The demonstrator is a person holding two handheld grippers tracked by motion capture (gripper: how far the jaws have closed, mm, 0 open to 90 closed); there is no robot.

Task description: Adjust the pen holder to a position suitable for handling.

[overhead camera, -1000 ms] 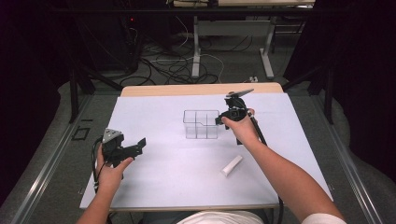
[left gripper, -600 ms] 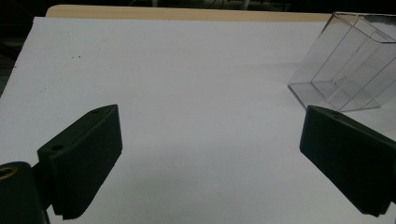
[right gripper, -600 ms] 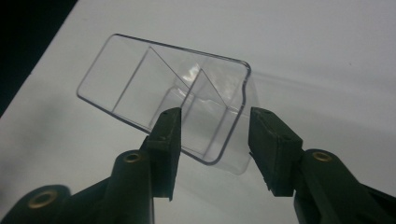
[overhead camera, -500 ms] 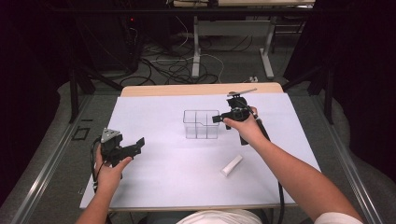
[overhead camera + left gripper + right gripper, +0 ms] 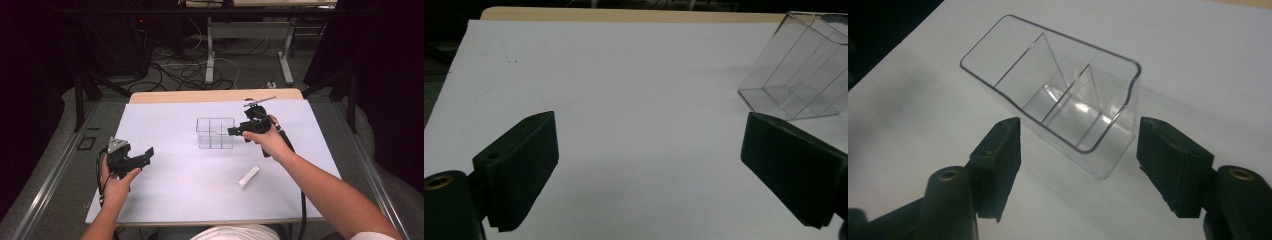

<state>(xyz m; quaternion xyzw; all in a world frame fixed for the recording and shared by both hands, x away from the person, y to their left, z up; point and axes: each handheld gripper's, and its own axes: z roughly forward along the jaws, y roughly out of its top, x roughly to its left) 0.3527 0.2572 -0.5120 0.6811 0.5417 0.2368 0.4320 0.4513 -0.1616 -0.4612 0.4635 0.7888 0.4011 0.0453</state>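
Clear plastic three-compartment organiser box (image 5: 215, 133) stood at frame centre on white table cover (image 5: 190, 190). Right gripper (image 5: 232, 131) just beside box's right end, jaws just opening, nothing between pads. Left gripper (image 5: 148, 152) lower left, well apart, open, empty. Right hand nearer.

White table (image 5: 165, 200): clear organiser (image 5: 215, 133) (three compartments), white tube (image 5: 248, 177).

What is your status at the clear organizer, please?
Right gripper open, jaws just opening, beside clear organizer, not gripping. Left gripper open, empty. White tube lies apart.
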